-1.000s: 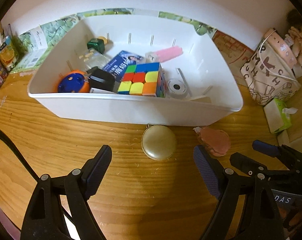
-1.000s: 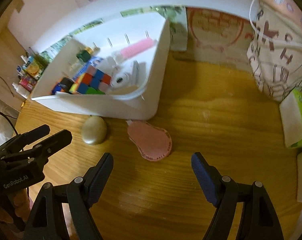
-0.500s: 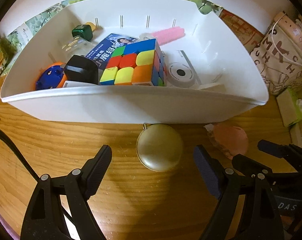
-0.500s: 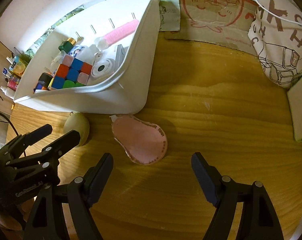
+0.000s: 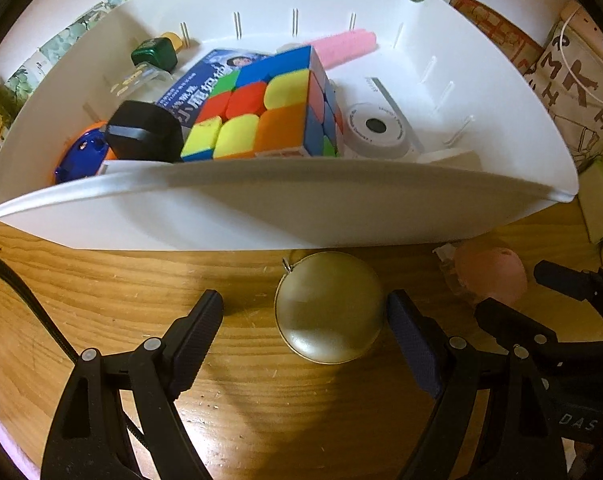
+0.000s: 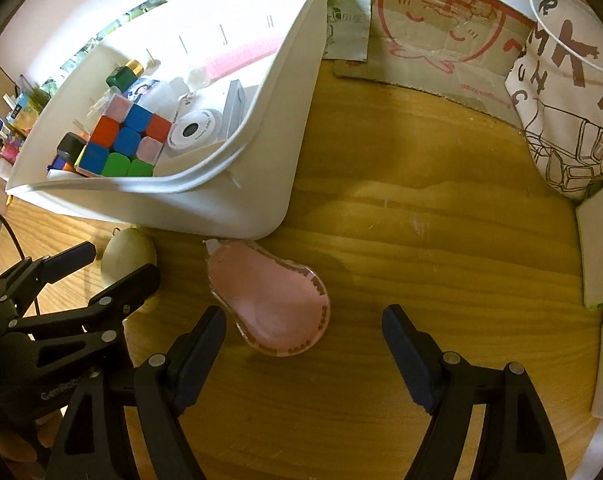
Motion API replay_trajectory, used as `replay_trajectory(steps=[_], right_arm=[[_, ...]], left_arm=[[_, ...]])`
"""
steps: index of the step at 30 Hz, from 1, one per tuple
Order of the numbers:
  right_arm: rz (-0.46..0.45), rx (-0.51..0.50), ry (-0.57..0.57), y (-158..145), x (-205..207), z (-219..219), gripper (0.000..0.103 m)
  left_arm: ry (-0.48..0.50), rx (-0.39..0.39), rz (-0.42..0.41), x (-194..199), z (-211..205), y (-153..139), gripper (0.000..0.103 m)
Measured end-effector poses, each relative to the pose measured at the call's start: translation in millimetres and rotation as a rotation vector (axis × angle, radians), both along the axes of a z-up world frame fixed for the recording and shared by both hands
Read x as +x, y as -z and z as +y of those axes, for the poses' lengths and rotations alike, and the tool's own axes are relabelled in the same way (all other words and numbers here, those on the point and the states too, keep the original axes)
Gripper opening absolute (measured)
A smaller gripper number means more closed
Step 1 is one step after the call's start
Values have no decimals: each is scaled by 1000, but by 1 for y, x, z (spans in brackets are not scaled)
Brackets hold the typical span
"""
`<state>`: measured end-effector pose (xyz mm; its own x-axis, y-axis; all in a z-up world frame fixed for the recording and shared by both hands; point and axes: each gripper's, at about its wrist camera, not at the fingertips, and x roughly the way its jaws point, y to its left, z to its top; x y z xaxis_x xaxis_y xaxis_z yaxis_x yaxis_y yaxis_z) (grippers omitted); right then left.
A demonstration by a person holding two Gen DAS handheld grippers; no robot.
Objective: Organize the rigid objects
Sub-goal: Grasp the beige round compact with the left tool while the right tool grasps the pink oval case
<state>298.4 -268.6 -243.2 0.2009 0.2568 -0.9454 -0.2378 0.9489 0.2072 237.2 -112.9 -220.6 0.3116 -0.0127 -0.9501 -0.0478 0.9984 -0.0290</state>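
Fingers of my left gripper (image 5: 305, 316) stood wide apart, holding nothing; the round gold metal case (image 5: 328, 307) lay on the wooden tabletop (image 5: 101, 288) between them, close against the right finger and well clear of the left one. A small ring at its top edge pointed toward the white plastic bin (image 5: 301, 204), whose front wall stood just beyond it.

Fingers of my right gripper (image 6: 303, 330) were likewise spread wide and empty. The pink teardrop-shaped correction-tape dispenser (image 6: 267, 300) lay flat on the wood just ahead of them, nearer the left finger, its clear nozzle tip touching or almost touching the bin's near corner.

Contents of the bin, as seen:
- multicoloured puzzle cube (image 5: 269, 110), tilted, leaning over a blue printed booklet (image 5: 205, 76);
- black block-shaped adapter (image 5: 143, 132), left of the cube;
- blue-and-orange rounded object (image 5: 81, 152), partly hidden behind the front wall;
- dark green capped glass bottle (image 5: 155, 54), at the back left;
- pink cylindrical item (image 5: 341, 46), against the back wall;
- white round tape roll (image 5: 375, 128), right of the cube.

Beside the bin, to the right: a cream printed fabric bag (image 6: 569, 92) and, behind it, brown cardboard with red drawings (image 6: 433, 20).
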Motion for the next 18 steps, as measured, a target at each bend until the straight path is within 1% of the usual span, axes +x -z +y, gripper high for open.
replay_trajectory(steps=[7,13,18], right_arm=[[4,0,-4,4,1,0,81],[-4,-6,-18,7,4,10,81],[-19,-20,-39,7,4,17,81]], left_arm=[[23,26,-7,5,-5,4,85],[37,41,-10,11,-9,6,84],[48,45,-19,15,-12,4,73]])
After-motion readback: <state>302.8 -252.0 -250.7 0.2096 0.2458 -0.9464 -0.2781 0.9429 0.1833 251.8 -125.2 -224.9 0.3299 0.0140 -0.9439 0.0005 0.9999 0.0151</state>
